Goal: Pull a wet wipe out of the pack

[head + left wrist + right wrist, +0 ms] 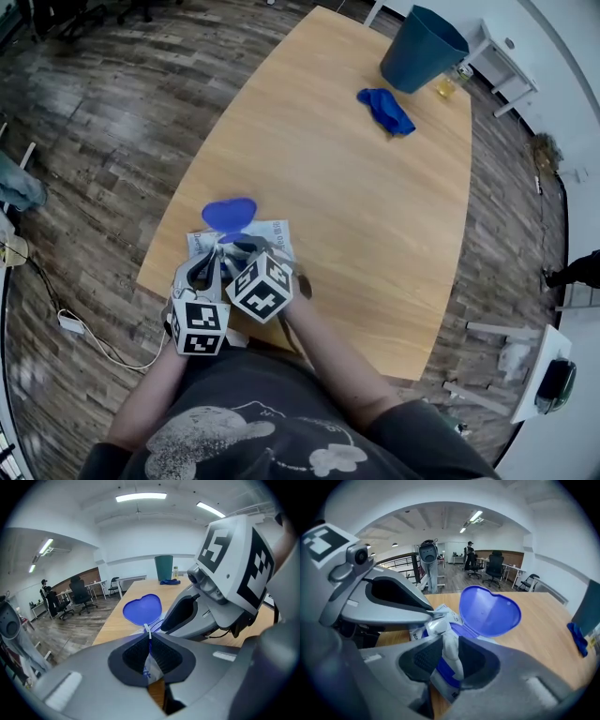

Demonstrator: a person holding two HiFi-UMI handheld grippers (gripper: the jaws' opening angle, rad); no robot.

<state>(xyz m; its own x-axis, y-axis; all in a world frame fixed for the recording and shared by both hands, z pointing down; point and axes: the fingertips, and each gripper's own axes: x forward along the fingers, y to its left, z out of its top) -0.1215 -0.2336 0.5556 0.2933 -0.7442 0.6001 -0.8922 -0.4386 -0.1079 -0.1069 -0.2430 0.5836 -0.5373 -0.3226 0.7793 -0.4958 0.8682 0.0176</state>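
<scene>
The wet-wipe pack (270, 232) lies at the near left corner of the wooden table (375, 216), its blue heart-shaped lid (230, 214) flipped open. My left gripper (214, 255) is shut on the pack's thin near edge (151, 665); the lid (142, 609) stands just beyond the jaws. My right gripper (242, 251) sits close beside it over the pack's opening. In the right gripper view a white wet wipe (449, 641) stands up from the pack (444, 680) between the right gripper's (447, 653) pads, pinched by them, with the lid (490, 611) behind.
A dark blue bin (422, 47), a crumpled blue cloth (386, 110) and a small yellow container (446, 86) are at the table's far end. The table's near edge is right under my grippers. A power strip with cable (70, 324) lies on the floor at left.
</scene>
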